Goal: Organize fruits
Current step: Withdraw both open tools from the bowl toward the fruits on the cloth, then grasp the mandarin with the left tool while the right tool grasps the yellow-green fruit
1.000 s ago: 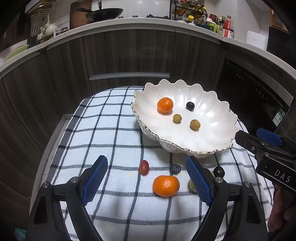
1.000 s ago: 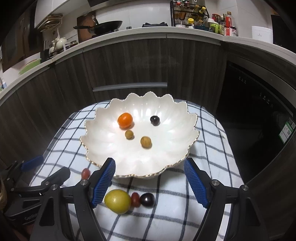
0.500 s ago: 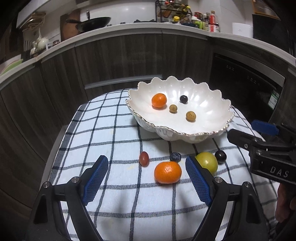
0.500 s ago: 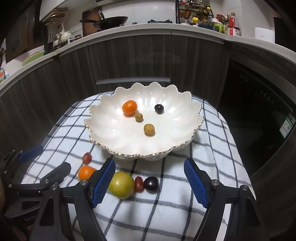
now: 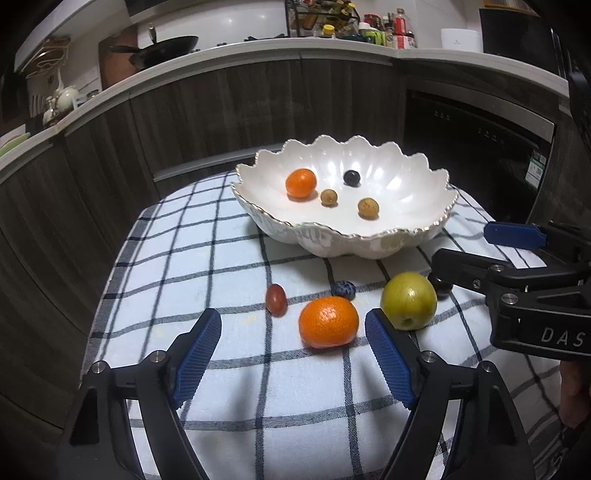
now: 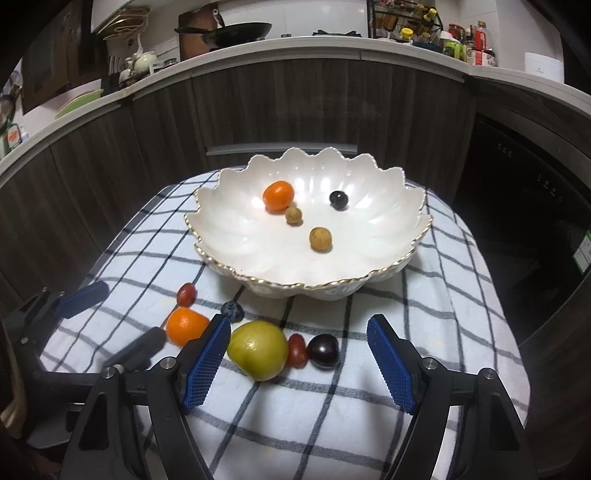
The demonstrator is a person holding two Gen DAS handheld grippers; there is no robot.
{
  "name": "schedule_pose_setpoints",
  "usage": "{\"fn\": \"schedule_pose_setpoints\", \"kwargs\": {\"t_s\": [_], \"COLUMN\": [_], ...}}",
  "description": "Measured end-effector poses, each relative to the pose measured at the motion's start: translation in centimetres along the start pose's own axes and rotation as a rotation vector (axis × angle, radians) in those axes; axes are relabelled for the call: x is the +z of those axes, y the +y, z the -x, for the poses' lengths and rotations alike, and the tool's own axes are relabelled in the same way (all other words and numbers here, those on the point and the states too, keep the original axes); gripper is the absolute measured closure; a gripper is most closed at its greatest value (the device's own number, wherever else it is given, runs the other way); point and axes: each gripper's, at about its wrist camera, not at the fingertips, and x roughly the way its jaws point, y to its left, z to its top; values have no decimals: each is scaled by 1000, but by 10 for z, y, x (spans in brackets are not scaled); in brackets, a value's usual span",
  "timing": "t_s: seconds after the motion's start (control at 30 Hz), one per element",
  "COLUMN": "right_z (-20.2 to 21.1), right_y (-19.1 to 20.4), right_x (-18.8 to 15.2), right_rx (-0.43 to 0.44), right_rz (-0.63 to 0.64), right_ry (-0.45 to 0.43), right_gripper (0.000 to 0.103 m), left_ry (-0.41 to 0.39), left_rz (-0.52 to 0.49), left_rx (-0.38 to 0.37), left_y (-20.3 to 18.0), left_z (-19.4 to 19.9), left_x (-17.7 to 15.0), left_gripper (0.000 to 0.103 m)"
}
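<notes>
A white scalloped bowl (image 5: 424, 230) (image 6: 207, 236) holds an orange (image 5: 301, 182), a dark berry (image 5: 351, 177) and two brown fruits (image 5: 368, 208). On the checked cloth in front lie a tangerine (image 5: 328, 322) (image 6: 185, 325), a green-yellow fruit (image 5: 409, 301) (image 6: 258, 350), a red grape (image 5: 276, 299) (image 6: 185, 294), a blueberry (image 5: 343, 288) (image 6: 232, 310), a small red fruit (image 6: 297, 350) and a dark plum (image 6: 323, 350). My left gripper (image 5: 293, 358) is open, just short of the tangerine. My right gripper (image 6: 297, 363) is open, just short of the green-yellow fruit.
The cloth (image 5: 207, 258) covers a small round table. Dark cabinet fronts (image 5: 221, 110) curve close behind it, with a dark appliance (image 6: 535, 203) to the right. A countertop above carries a pan (image 6: 236, 31), bottles and dishes.
Both grippers have dropped lower and drawn back from the bowl, so the loose fruits now lie just ahead of the fingertips. Both stay open. No fruit has moved.
</notes>
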Motion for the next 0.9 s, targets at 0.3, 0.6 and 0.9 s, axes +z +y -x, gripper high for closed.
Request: {"fn": "schedule_pose_setpoints", "kwargs": {"t_s": [0.3,0.6,0.9], "right_z": [-17,-33,-48], "right_y": [5,10,14], "right_x": [-8,-11,-13], "right_rx": [45,85,129], "right_rz": [3,-4,-15], "right_ry": [41,75,119], "right_gripper": [26,29,48], "left_ry": [32,56,71], "left_rz": [-30,-34,-27], "left_rx": [-18,-34,-45], "left_y": [-8,-12,-14], "left_z": [-17,-32,-42], "left_x": [-8,-10,-7], "left_gripper": [27,33,46]}}
